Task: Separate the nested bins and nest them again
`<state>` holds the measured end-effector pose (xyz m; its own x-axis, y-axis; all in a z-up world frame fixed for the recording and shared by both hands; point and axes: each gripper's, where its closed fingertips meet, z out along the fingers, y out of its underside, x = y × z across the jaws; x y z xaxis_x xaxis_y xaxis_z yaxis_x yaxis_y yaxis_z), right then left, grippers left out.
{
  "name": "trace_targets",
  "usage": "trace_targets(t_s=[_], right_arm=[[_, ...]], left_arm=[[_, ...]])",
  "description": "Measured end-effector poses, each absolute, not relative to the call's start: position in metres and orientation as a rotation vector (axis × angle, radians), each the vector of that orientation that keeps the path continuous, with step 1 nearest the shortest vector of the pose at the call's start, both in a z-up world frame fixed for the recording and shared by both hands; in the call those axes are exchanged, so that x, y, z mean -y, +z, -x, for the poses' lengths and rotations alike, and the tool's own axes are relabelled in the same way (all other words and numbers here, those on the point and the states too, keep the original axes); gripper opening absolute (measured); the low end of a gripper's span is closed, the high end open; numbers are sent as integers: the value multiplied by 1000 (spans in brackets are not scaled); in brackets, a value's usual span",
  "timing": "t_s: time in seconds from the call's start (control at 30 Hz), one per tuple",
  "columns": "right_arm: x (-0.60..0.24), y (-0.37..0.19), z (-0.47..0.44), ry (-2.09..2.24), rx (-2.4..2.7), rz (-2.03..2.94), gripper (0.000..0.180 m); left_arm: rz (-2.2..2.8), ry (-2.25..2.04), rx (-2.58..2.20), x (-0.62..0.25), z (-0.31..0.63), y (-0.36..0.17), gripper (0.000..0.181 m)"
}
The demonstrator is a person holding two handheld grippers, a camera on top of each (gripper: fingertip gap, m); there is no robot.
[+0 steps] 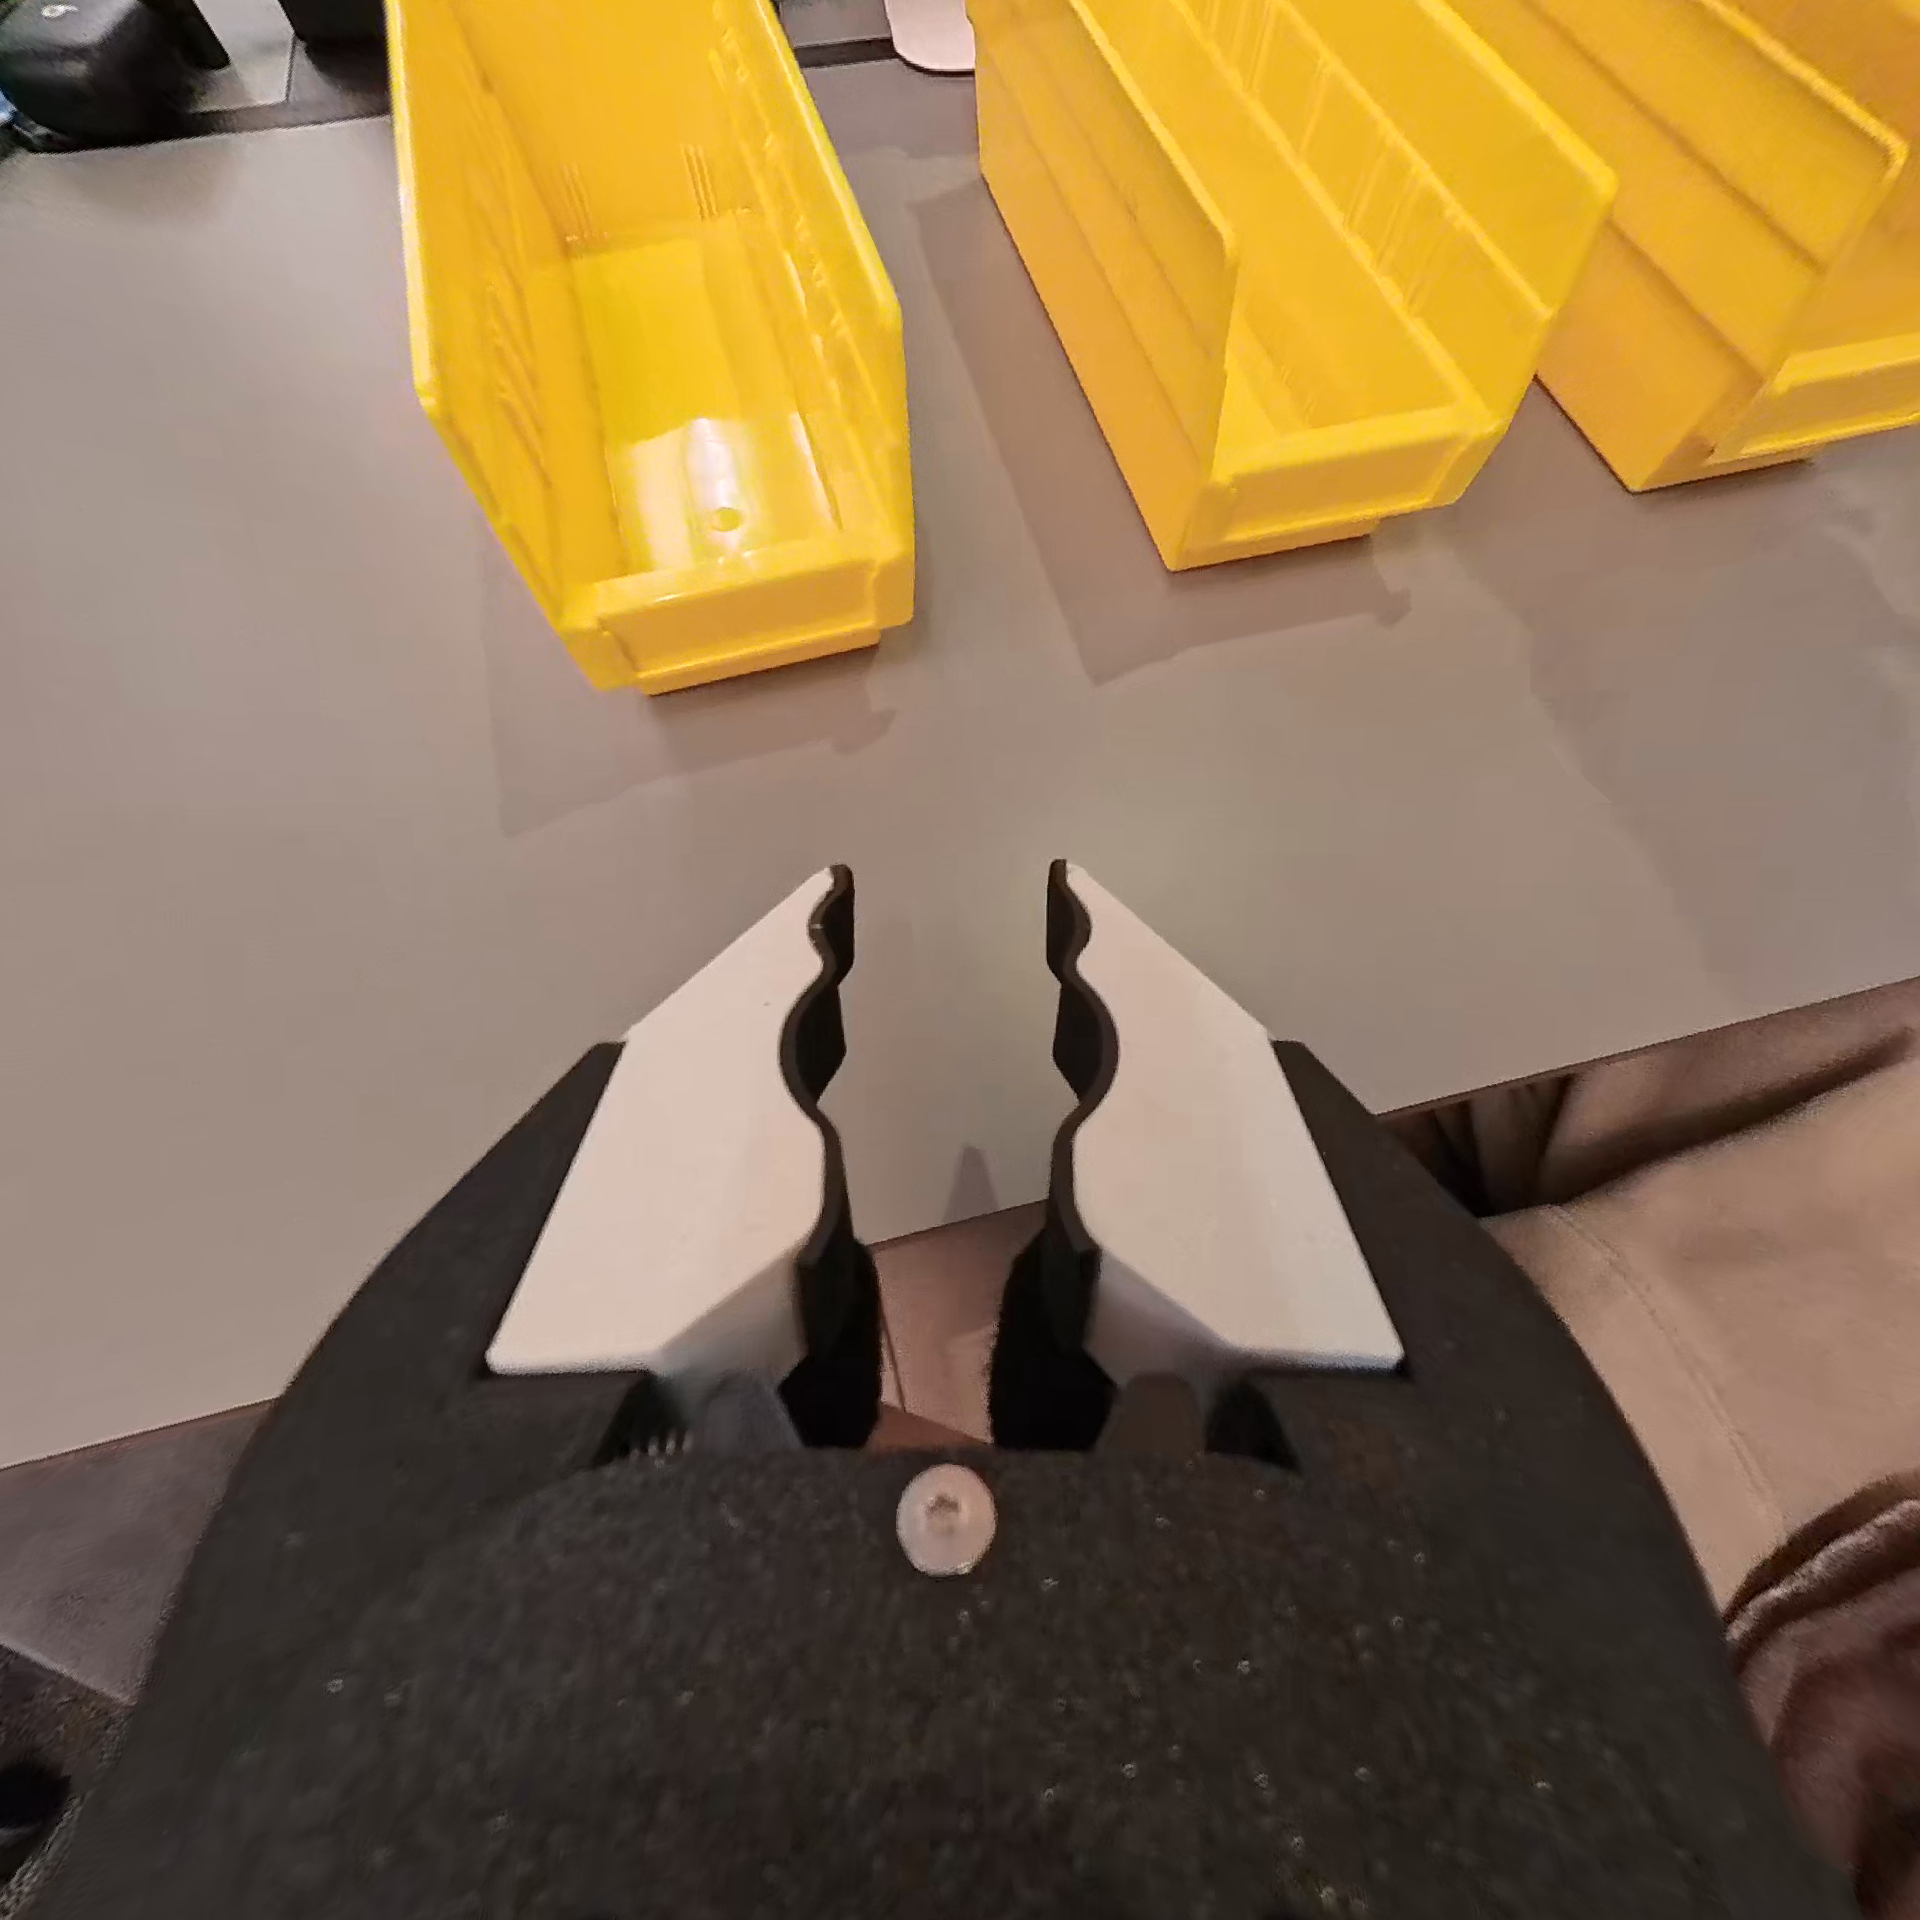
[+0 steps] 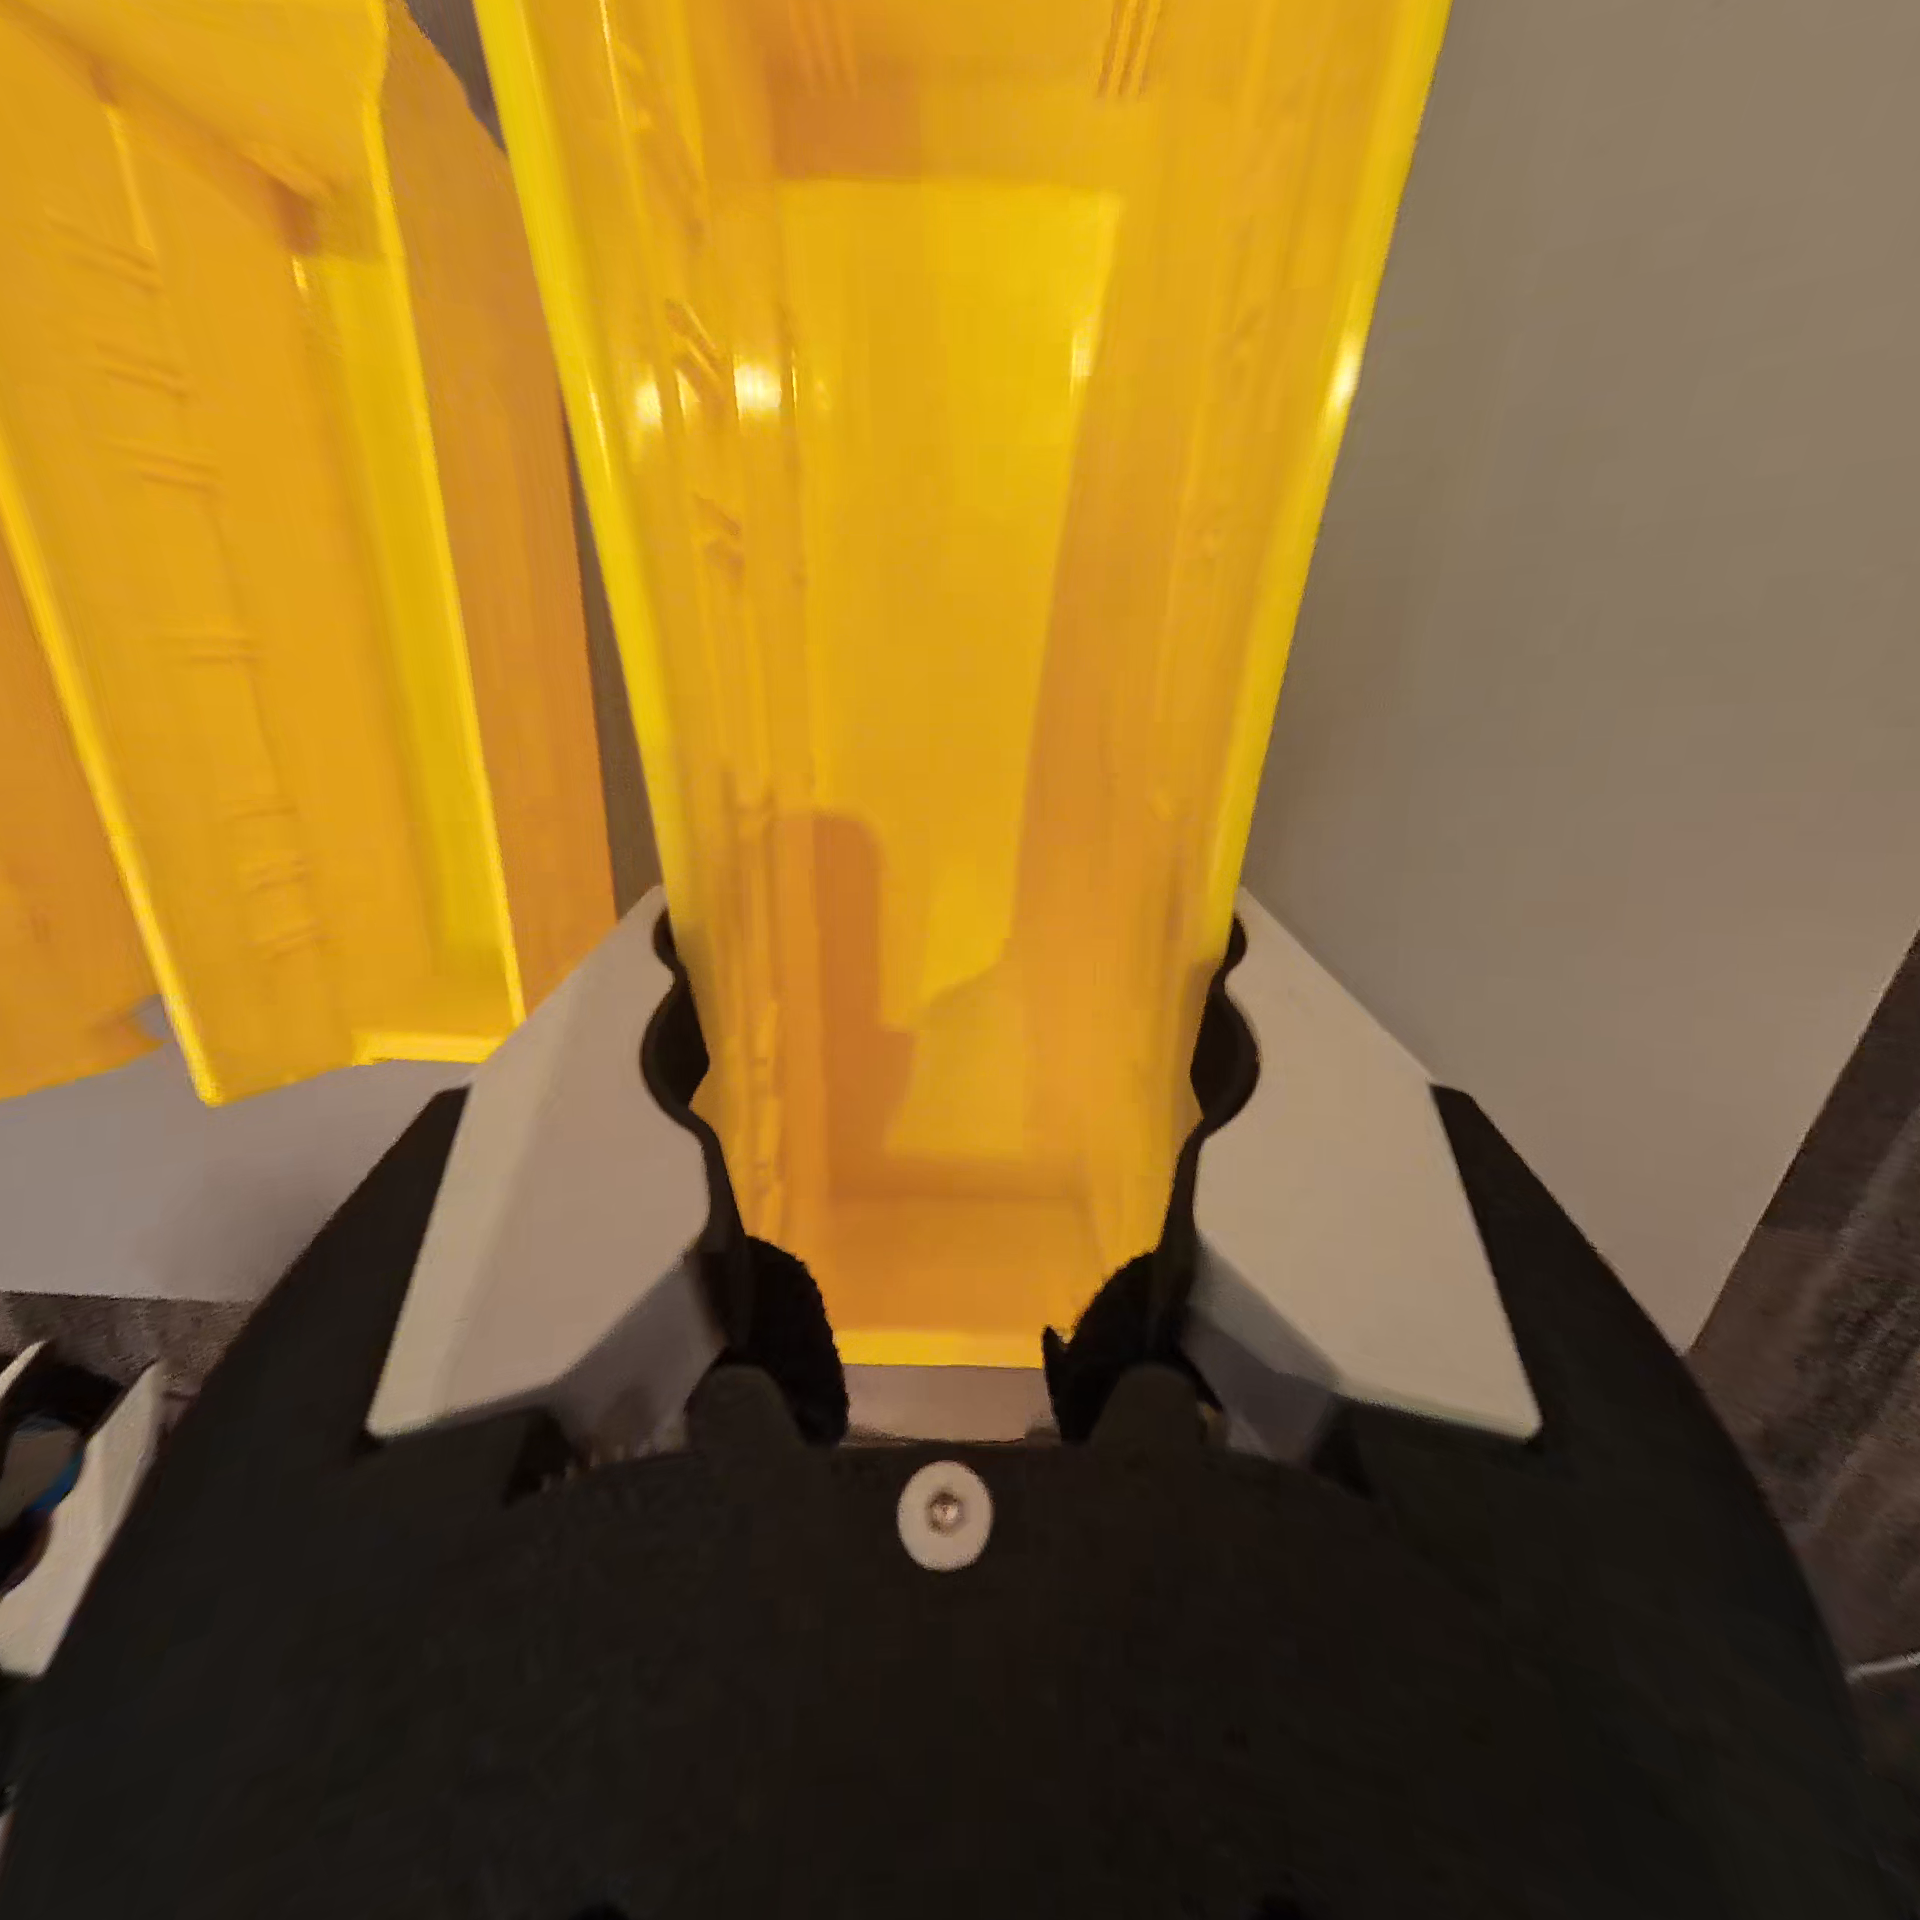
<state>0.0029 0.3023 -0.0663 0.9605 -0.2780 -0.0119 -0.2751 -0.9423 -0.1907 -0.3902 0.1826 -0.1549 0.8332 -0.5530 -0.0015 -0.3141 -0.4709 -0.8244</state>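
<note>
Three yellow bins in the left wrist view on a grey tabletop (image 1: pixel 260 727): single bin (image 1: pixel 665 343) at left standing alone, middle bin (image 1: pixel 1288 312) apart to its right, right-hand bin (image 1: pixel 1704 260) just beside that; whether either holds another nested inside, unclear. Left claw (image 1: pixel 951 883) low over the near tabletop edge, well short of the bins, partly open, gripping nothing. Right claw (image 2: pixel 951 935) spread wide around a held bin (image 2: pixel 966 623), fingertips (image 2: pixel 623 997) pressed on both side walls; second bin (image 2: pixel 239 582) just left
</note>
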Motion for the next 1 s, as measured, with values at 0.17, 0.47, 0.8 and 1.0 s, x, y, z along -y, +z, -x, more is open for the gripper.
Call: trace_targets(t_s=[0.17,0.47,0.8,1.0], right_arm=[[-312,-85,0,6,-438,2921,99],[-314,-116,-4,-23,-442,2931,105],[-313,-141,-4,-19,-467,2930,121],[-313,-141,-3,-21,-468,2923,123]], left_arm=[[2110,-337,-628,-185,391,-157,35],[2105,-339,-668,-183,382,-159,35],[2108,-346,-680,-182,379,-160,35],[2108,-343,-685,-182,378,-160,35]])
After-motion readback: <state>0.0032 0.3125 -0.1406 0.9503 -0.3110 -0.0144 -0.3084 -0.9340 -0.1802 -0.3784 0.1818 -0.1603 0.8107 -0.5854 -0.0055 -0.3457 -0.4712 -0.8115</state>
